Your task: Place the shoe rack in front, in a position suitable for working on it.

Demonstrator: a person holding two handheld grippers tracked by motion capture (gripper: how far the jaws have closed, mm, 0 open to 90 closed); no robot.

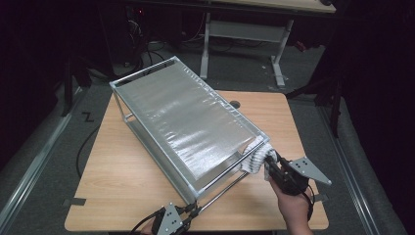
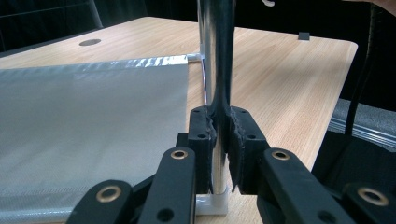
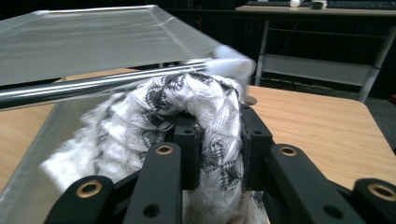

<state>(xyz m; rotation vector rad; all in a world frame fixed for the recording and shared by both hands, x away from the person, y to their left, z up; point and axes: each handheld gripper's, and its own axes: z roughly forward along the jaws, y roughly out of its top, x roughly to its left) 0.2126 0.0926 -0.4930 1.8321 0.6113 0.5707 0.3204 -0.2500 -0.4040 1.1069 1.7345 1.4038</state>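
wooden table (image 1: 122,171), cloth (image 3: 187,116) between right claw (image 3: 219,140) jaws

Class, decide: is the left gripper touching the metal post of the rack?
Touching. The left gripper view shows the left gripper clamped on the metal post.

Wooden table (image 1: 147,161), second desk behind (image 1: 274,29)

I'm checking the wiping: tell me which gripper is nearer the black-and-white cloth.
Right. The right gripper is shut on the cloth, pressing it against the rack at its near right corner. The left gripper is apart from it, clamped on the rack's metal post at the near corner.
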